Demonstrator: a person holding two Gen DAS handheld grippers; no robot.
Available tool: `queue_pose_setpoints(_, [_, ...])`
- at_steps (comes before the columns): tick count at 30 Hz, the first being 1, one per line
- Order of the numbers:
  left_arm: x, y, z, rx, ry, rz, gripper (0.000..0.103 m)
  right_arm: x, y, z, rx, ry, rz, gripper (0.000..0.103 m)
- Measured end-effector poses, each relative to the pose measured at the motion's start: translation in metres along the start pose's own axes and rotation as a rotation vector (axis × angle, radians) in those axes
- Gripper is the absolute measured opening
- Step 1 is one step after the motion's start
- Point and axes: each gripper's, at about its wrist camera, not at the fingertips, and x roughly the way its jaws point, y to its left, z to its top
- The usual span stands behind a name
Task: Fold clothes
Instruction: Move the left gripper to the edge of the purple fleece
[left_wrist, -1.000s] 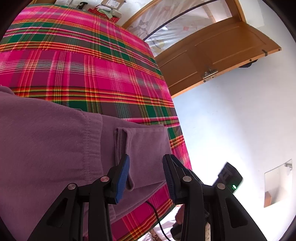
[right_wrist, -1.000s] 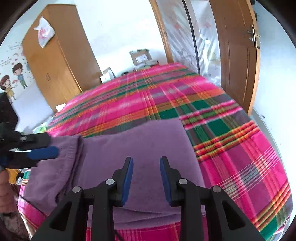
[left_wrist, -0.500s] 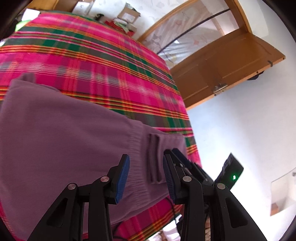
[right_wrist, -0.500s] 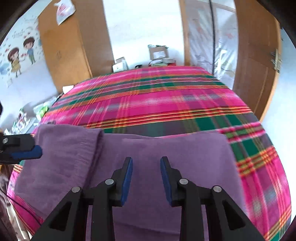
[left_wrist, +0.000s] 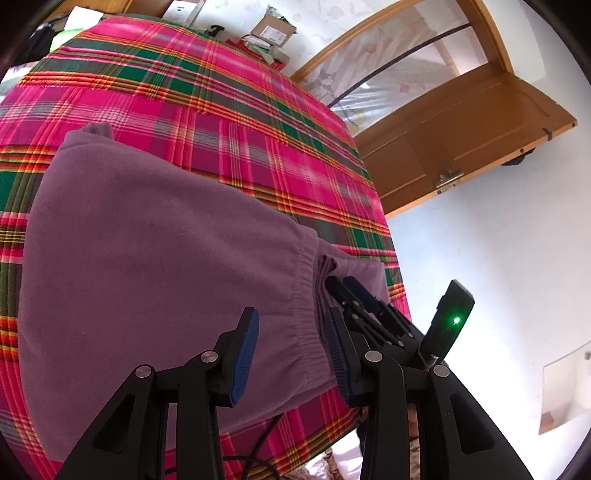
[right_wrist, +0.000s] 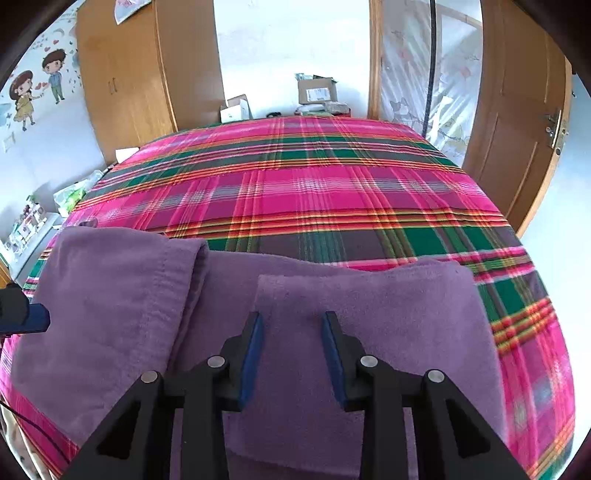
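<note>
A purple fleece garment (left_wrist: 147, 258) lies folded on the pink plaid bed cover (left_wrist: 258, 147), near the front edge. My left gripper (left_wrist: 291, 317) hovers open over its ribbed band, with nothing pinched. The right gripper's fingers (left_wrist: 354, 291) show just beyond, at the band's right end. In the right wrist view the garment (right_wrist: 369, 314) spreads below my right gripper (right_wrist: 291, 321). Its jaws are opening, with only flat cloth beneath them and nothing gripped. A thicker folded layer (right_wrist: 110, 295) lies at the left, where the left gripper's fingertip (right_wrist: 35, 319) pokes in.
The plaid cover (right_wrist: 332, 206) stretches far behind the garment. A wooden door (right_wrist: 517, 147) stands at the right and a wardrobe (right_wrist: 122, 81) at the back left. Cardboard boxes (right_wrist: 317, 90) sit past the bed's far end. A black cable (left_wrist: 266, 432) hangs off the near edge.
Both grippers have slid sideways over the garment and both views have swung. The right wrist has rolled level. The right gripper's fingers now show in the left wrist view. The right jaws stand slightly wider.
</note>
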Motion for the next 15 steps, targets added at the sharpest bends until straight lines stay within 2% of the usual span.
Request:
queue_pose_setpoints(1, [-0.002,0.001,0.0,0.004,0.0,0.002,0.039,-0.006,-0.001,0.001,0.003,0.0,-0.001,0.033])
queue_pose_setpoints(5, [-0.013,0.007,-0.001,0.025,-0.011,0.037,0.039,-0.056,-0.004,0.007,0.008,-0.057,0.087,0.033])
queue_pose_setpoints(9, [-0.031,0.023,-0.001,0.017,-0.018,0.083,0.039,-0.125,-0.003,0.013,-0.057,-0.14,0.117,0.033])
queue_pose_setpoints(15, [-0.063,0.047,-0.002,-0.003,-0.046,0.145,0.039,-0.186,0.016,0.016,-0.161,-0.197,0.134,0.036])
